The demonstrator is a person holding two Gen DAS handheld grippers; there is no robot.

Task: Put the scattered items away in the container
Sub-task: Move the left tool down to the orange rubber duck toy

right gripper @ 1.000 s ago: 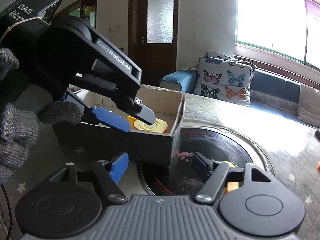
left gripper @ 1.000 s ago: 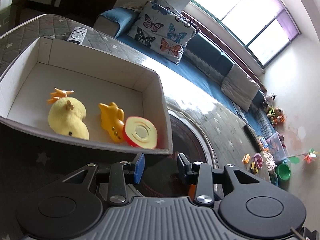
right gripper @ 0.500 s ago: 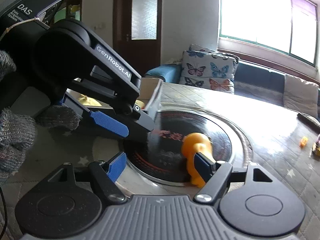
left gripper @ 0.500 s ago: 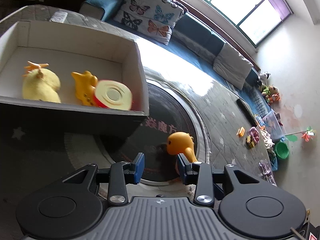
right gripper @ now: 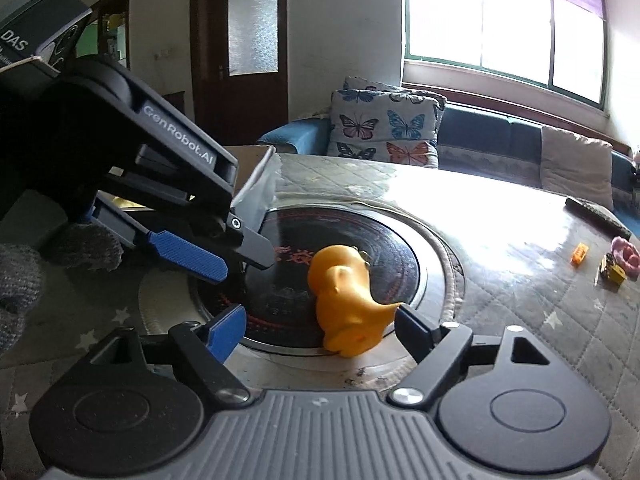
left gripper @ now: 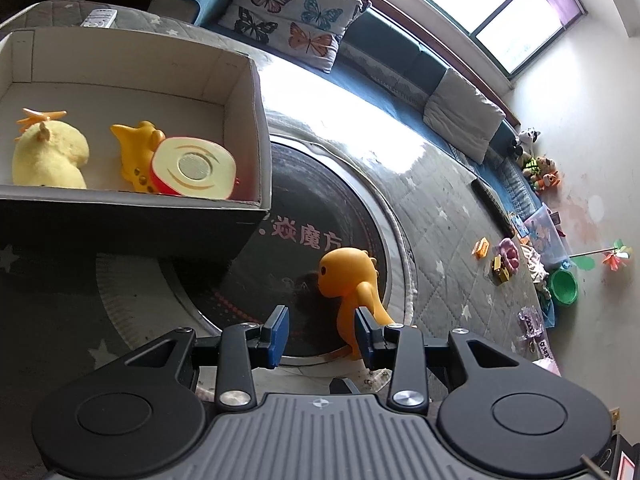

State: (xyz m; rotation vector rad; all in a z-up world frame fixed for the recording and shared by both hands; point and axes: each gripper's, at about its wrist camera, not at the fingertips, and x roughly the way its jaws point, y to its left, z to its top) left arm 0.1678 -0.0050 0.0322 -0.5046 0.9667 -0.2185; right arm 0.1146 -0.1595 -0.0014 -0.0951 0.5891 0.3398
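An orange dinosaur toy (left gripper: 354, 284) stands on the black round cooktop (left gripper: 320, 200) of the table; it also shows in the right wrist view (right gripper: 346, 300). The cardboard box (left gripper: 256, 120) at the left holds a yellow plush chick (left gripper: 48, 156), an orange toy (left gripper: 136, 152) and a red and cream round toy (left gripper: 192, 168). My left gripper (left gripper: 322, 332) is open and empty, the dinosaur just ahead by its right finger. My right gripper (right gripper: 320, 330) is open wide, the dinosaur between its fingers, untouched. The left gripper's fingers (right gripper: 188, 256) show at the left of the right wrist view.
Small toys (left gripper: 500, 256) and a dark remote (left gripper: 492, 206) lie on the quilted table cover at the right. A white remote (left gripper: 98, 18) lies behind the box. A sofa with butterfly cushions (left gripper: 296, 16) is beyond the table. Toys and a green bowl (left gripper: 564, 286) sit on the floor.
Both grippers have drawn back from the box and swung right toward the cooktop. The orange dinosaur has come into view and now sits close before both grippers. The right gripper's fingers now flank it.
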